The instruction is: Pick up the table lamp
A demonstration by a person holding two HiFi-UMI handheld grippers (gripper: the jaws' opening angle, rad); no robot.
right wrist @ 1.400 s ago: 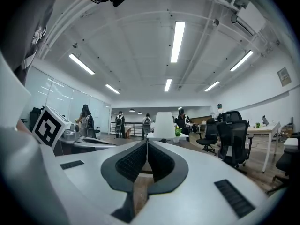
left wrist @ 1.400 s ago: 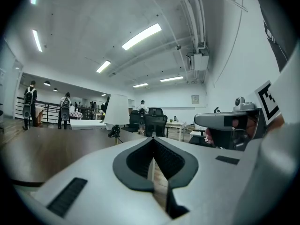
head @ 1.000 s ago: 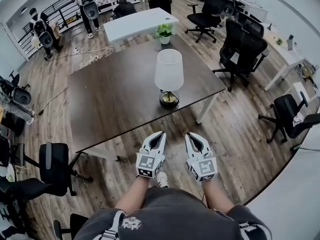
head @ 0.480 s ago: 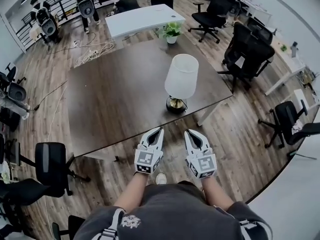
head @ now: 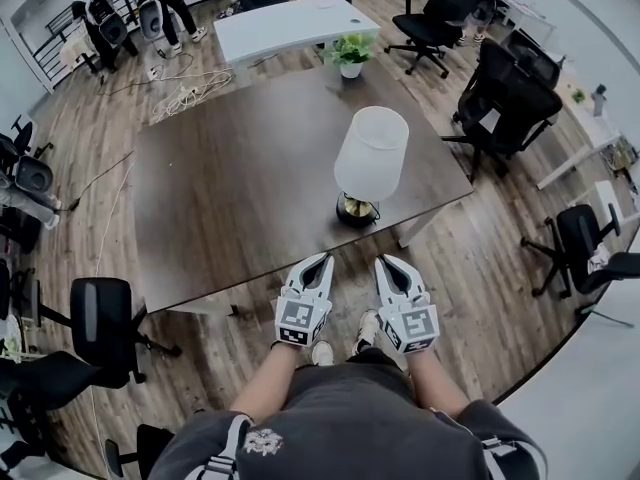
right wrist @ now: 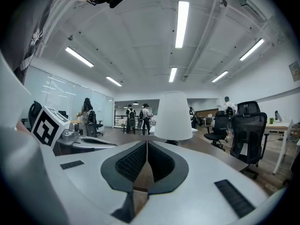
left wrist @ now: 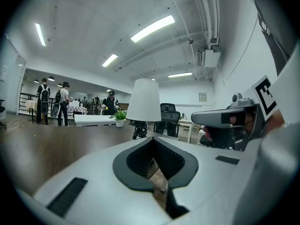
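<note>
The person's dark grey shirt [head: 350, 418] is filling the bottom of the head view, with both forearms reaching forward from it. Each hand is carrying 1 gripper. The left gripper [head: 320, 260] and the right gripper [head: 386, 262] are hovering side by side over the wooden floor [head: 470, 298]. They are pointing at the near edge of the dark brown table [head: 230, 188] and stopping just short of it. Both are clenching their jaws fully together on nothing, and each gripper view is showing the pads meeting at the tips.

The table lamp [head: 371, 154] is standing upright on the table close to its near right corner, just beyond the right gripper. Its white shade is sitting over a gold and black base, and neither gripper is touching it.

Farther off, a potted plant [head: 351, 53] is sitting at the table's far edge, and a white table [head: 285, 23] is standing behind it. Black office chairs [head: 505, 88] are crowding the right side. Several people [head: 100, 13] are standing at the far left.
</note>
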